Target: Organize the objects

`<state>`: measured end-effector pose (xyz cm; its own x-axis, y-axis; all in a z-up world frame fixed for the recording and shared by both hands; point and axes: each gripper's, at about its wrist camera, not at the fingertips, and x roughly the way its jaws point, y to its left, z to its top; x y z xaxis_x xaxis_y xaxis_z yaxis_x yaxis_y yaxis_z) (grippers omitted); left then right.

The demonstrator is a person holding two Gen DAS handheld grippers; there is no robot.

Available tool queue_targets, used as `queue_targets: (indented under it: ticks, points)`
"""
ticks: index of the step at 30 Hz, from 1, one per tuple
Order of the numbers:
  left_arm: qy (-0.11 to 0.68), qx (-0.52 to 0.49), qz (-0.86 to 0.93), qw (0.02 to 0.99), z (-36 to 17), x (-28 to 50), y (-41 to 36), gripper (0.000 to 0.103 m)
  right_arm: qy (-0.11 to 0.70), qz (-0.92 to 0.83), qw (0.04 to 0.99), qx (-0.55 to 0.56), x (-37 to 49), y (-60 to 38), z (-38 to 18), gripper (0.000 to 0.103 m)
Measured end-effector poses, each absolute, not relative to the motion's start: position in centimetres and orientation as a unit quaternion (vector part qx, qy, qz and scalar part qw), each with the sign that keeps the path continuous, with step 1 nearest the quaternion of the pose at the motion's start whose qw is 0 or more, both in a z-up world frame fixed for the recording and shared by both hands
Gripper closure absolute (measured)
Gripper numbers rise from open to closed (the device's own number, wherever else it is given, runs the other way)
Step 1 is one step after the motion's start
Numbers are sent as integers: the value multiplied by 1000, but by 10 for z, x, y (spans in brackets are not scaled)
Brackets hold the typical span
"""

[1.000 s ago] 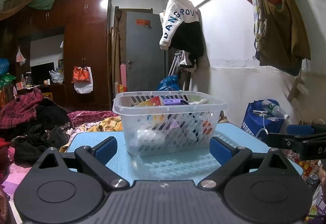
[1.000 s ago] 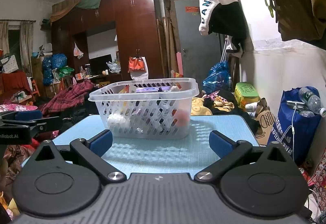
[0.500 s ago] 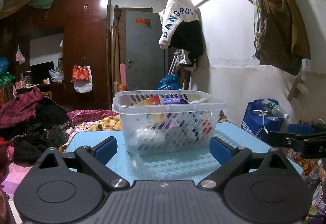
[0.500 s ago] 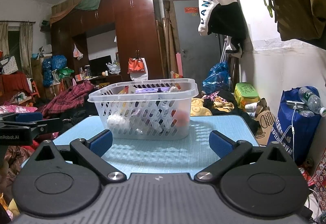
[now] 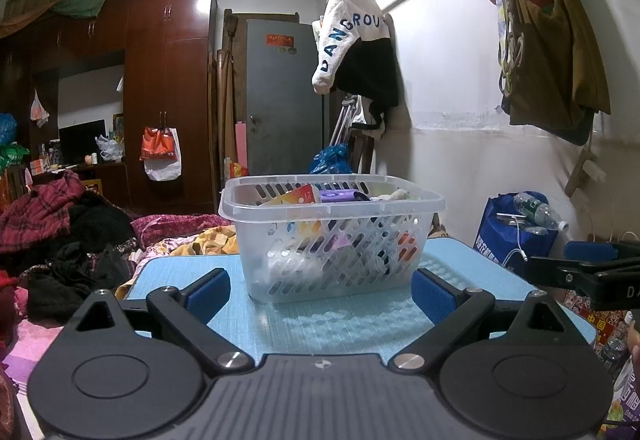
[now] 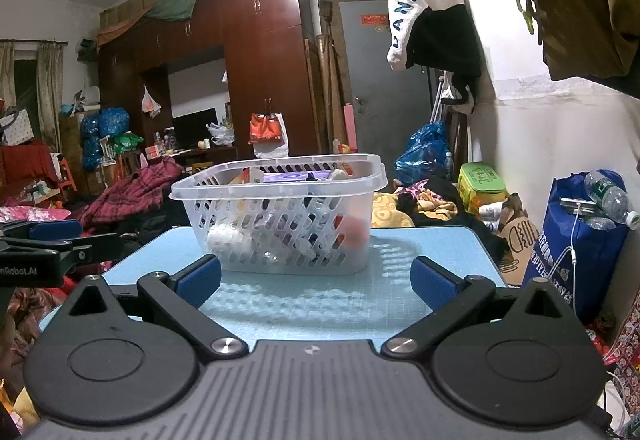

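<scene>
A clear plastic basket point(image 5: 400, 199) point(image 6: 280, 175) full of small items stands on a light blue table point(image 5: 344, 324) point(image 6: 432, 252). An orange packet point(image 5: 298, 195) and a purple item point(image 5: 340, 195) stick up inside it. My left gripper point(image 5: 322, 292) is open and empty, a short way in front of the basket. My right gripper point(image 6: 316, 280) is open and empty, also in front of the basket. The right gripper shows at the right edge of the left wrist view point(image 5: 592, 272); the left gripper shows at the left edge of the right wrist view point(image 6: 52, 244).
Piles of clothes point(image 5: 60, 224) lie left of the table. A blue bag with water bottles point(image 6: 580, 236) stands on the right by the wall. A jacket point(image 5: 356, 43) and bags point(image 5: 548, 39) hang on the wall. A wardrobe point(image 6: 248, 79) stands behind.
</scene>
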<state>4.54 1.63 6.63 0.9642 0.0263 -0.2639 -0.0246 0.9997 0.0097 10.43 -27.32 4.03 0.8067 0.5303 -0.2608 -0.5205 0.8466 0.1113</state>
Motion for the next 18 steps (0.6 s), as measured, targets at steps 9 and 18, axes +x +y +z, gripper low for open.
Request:
queue_targets:
  ticks: [9,18]
  points:
    - [136,4,13,991,64,46,17,5,141,272,952,16,106,-275,39,0]
    - [137,4,12,991,63,47,18,5,141,271,952,16,105,-275,39,0]
